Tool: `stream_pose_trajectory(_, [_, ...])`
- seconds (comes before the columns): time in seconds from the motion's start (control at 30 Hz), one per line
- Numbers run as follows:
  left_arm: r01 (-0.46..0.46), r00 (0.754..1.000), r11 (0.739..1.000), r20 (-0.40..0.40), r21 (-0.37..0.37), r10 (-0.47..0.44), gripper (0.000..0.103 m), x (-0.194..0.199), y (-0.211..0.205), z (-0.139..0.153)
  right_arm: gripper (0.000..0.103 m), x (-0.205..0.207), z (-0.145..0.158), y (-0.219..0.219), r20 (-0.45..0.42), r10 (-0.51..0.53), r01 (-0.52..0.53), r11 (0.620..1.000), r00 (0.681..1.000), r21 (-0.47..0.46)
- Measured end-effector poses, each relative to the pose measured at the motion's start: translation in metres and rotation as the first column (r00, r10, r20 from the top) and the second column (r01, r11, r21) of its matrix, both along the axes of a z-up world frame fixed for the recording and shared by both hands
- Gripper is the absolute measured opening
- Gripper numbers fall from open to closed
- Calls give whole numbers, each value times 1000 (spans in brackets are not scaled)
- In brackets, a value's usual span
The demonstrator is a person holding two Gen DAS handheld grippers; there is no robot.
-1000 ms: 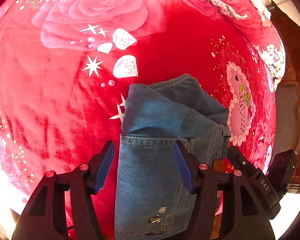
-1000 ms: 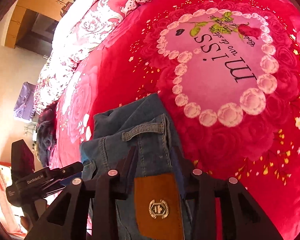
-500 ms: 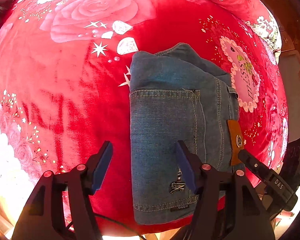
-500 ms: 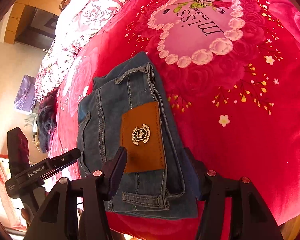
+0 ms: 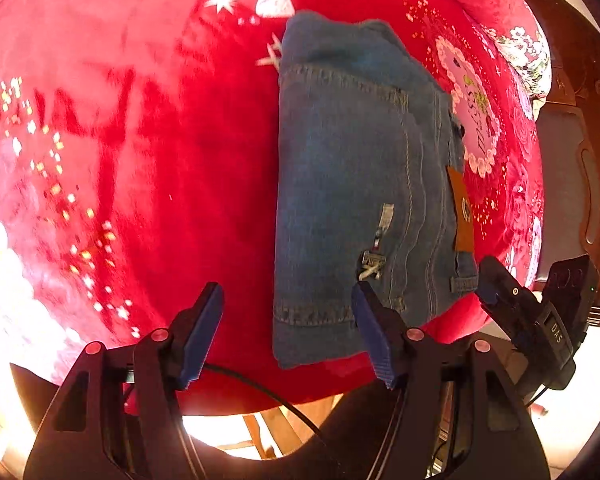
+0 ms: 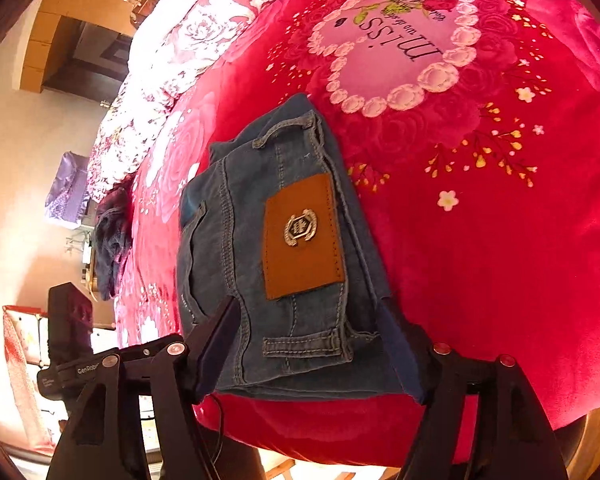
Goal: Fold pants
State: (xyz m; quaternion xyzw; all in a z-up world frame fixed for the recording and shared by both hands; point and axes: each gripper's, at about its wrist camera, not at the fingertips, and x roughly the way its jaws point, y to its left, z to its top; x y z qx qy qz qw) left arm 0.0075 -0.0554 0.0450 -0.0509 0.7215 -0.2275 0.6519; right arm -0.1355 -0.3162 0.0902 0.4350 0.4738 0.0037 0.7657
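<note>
The blue denim pants [image 5: 352,184] lie folded into a compact rectangle on the red bed cover [image 5: 140,140], near its front edge. They also show in the right wrist view [image 6: 284,248], with a brown leather patch [image 6: 302,236] on top. My left gripper [image 5: 288,332] is open and empty, hovering just off the pants' near end. My right gripper [image 6: 316,348] is open, its fingers either side of the waistband end, holding nothing. The right gripper also shows in the left wrist view [image 5: 512,304].
A heart-shaped pink print [image 6: 400,40] lies beyond the pants. A dark garment [image 6: 112,240] hangs at the bed's far left edge. A floral white quilt [image 6: 188,48] sits at the back. The left gripper's body [image 6: 72,344] is at lower left. The bed edge is right below both grippers.
Both grippers have let go of the pants and pulled back toward the bed's front edge. The pants now lie flat and folded; more of them is in view.
</note>
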Motion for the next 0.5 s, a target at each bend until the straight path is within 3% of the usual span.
stream_pose_trajectory(0.07, [-6, 998, 1000, -61, 2, 6, 66, -5, -3, -16, 72, 6, -5, 9, -27, 38, -39, 997, 999, -61])
stream_pose_trajectory(0.1, [-28, 996, 1000, -88, 1, 28, 66, -6, -2, -21, 62, 11, -9, 12, -51, 50, -54, 995, 997, -81])
stream_pose_trajectory(0.13, [-50, 993, 999, -109, -12, 49, 65, -6, -2, -22, 37, 13, -10, 13, -62, 49, -54, 994, 997, -95])
stream_pose_trajectory(0.17, [-57, 990, 998, -128, -31, 52, 62, -8, -3, -20, 26, 14, -8, 14, -59, 53, -59, 994, 997, -97])
stream_pose_trajectory(0.2, [-51, 988, 997, -148, -65, 41, 46, -9, -4, -15, 23, 14, -3, 15, -39, 66, -69, 994, 997, -81])
stream_pose_trajectory(0.3, [15, 998, 998, -64, -61, -19, 44, -19, -7, 4, 21, 1, 28, 23, 55, 99, -91, 987, 994, -129])
stream_pose_trajectory(0.4, [66, 998, 998, -22, 18, -66, 49, -28, -10, -11, 21, 0, 18, 34, -11, 151, -149, 963, 989, -224])
stream_pose_trajectory(0.47, [30, 999, 1000, -40, -2, -30, 50, -30, -7, -21, 23, 1, -8, 39, -96, 170, -191, 941, 981, -281])
stream_pose_trajectory(0.5, [30, 999, 1000, -40, -4, -30, 50, -31, -7, -19, 25, -1, -13, 36, -80, 156, -172, 948, 985, -269])
